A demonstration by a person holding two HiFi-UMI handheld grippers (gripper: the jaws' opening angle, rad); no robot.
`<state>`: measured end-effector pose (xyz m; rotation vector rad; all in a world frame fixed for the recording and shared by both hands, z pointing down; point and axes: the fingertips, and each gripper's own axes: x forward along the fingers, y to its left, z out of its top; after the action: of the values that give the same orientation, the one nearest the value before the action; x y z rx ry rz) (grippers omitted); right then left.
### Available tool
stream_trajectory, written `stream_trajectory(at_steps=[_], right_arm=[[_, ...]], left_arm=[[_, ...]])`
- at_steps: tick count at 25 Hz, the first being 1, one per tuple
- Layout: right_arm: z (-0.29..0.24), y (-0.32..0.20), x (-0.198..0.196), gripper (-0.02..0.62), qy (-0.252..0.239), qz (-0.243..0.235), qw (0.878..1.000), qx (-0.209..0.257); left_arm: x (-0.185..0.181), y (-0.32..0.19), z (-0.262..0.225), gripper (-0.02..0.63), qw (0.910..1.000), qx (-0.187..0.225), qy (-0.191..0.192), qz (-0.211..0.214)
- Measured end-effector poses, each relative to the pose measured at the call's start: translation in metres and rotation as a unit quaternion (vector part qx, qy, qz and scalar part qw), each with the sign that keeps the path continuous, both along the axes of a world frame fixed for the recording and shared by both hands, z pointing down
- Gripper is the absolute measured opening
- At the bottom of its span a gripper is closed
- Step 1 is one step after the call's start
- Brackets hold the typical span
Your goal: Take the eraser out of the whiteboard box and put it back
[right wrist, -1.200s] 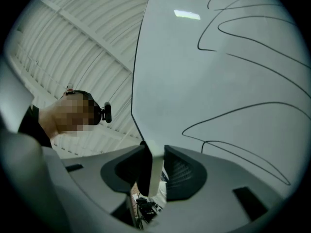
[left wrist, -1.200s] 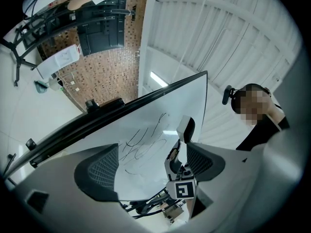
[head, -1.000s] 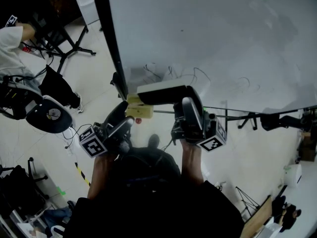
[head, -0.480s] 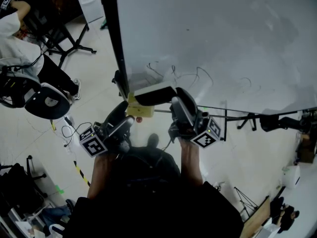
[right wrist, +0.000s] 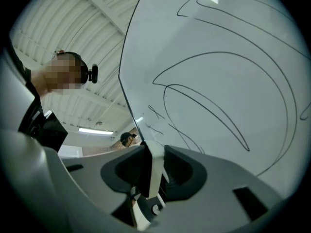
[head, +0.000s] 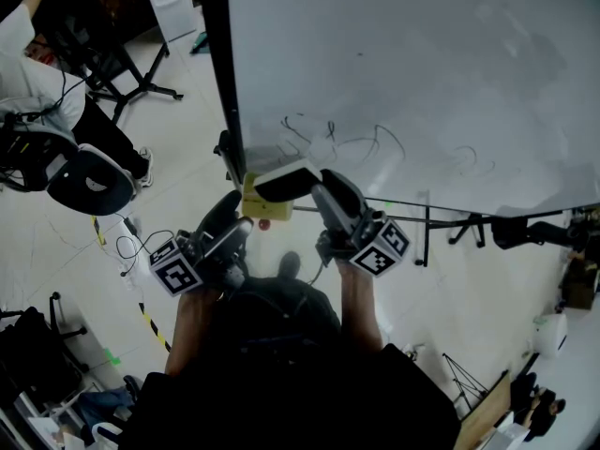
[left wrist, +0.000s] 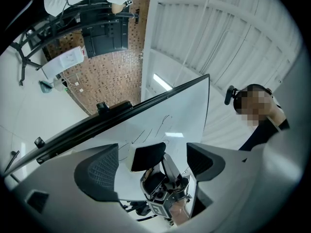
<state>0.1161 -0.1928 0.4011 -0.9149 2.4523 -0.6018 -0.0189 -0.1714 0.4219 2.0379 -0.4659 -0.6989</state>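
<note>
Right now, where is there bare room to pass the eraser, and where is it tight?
Bare: the whiteboard above and right of the scribbles. Tight: its lower left corner by the black frame, where the eraser in the right gripper, the yellow box and the open left gripper bunch together.

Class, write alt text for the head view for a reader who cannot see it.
Seen from above, the right tongs grip the eraser at the lower-left corner of the scribbled whiteboard, next to a yellow box. The left tongs sit open and empty just below the box.
</note>
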Motion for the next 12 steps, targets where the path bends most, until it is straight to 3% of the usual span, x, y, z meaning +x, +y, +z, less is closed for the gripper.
stream_trajectory(at_steps=[12], right_arm=[[0.027, 0.002, -0.014, 0.144, 0.071, -0.012, 0.997, -0.011]], left_arm=[[-0.003, 0.001, 0.003, 0.43, 1.0, -0.005, 0.003, -0.002]])
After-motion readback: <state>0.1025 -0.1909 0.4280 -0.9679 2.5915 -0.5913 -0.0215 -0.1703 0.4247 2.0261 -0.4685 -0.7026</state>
